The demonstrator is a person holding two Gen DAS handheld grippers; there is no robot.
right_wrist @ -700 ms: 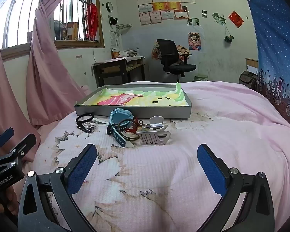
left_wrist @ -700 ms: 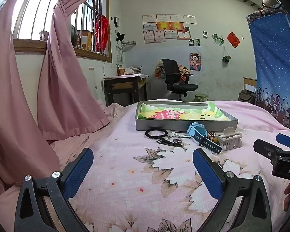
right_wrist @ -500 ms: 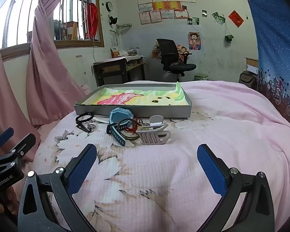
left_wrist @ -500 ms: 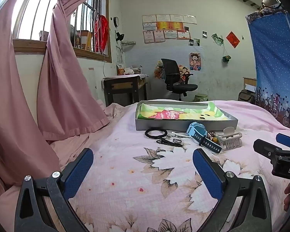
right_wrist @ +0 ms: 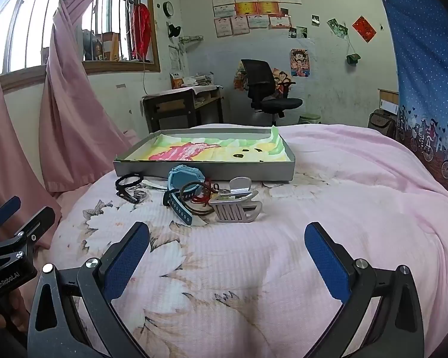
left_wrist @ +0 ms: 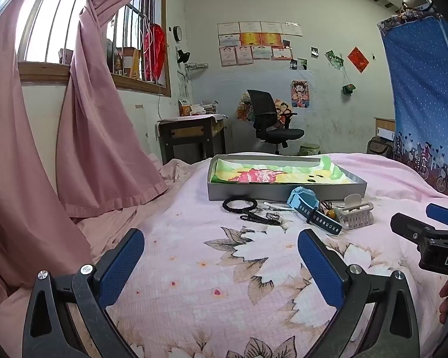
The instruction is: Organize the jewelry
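Observation:
On the pink flowered bedspread lies a small heap of items in front of a shallow grey tray lined with a colourful cloth. The heap holds a black hair tie, a light-blue watch, a white claw clip, dark bangles and small metal pieces. My left gripper stands open, well short of the heap, nothing between its blue pads. My right gripper is likewise open and empty, just short of the clip.
Pink curtains hang at the left by a barred window. Beyond the bed stand a dark desk and a black office chair. A blue patterned cloth hangs at the right. Bare bedspread lies right of the heap.

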